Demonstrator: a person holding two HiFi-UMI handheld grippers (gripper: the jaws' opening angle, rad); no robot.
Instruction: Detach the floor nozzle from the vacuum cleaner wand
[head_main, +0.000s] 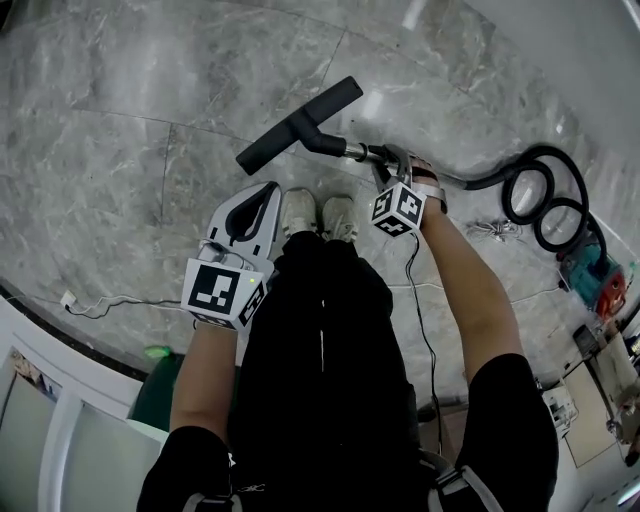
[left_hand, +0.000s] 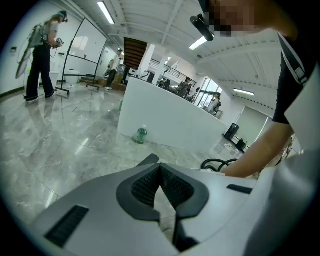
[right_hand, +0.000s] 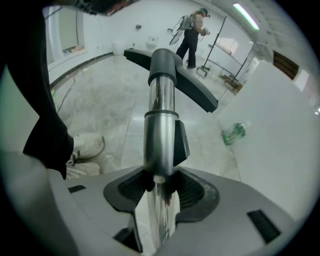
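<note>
Clamping wand (right_hand: 160, 112) between right tongs (right_hand: 160, 186)

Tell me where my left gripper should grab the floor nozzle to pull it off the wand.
Grip the floor nozzle by its round dark neck, where the chrome wand enters; the head is a long flat bar, probably awkward to pinch. Open the left gripper and come from the side, across the neck, since the right gripper clamps the wand behind it.

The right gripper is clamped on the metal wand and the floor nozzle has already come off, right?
No. The right gripper is clamped on the metal wand, but the floor nozzle is still attached at its end; the right gripper view shows it.
</note>
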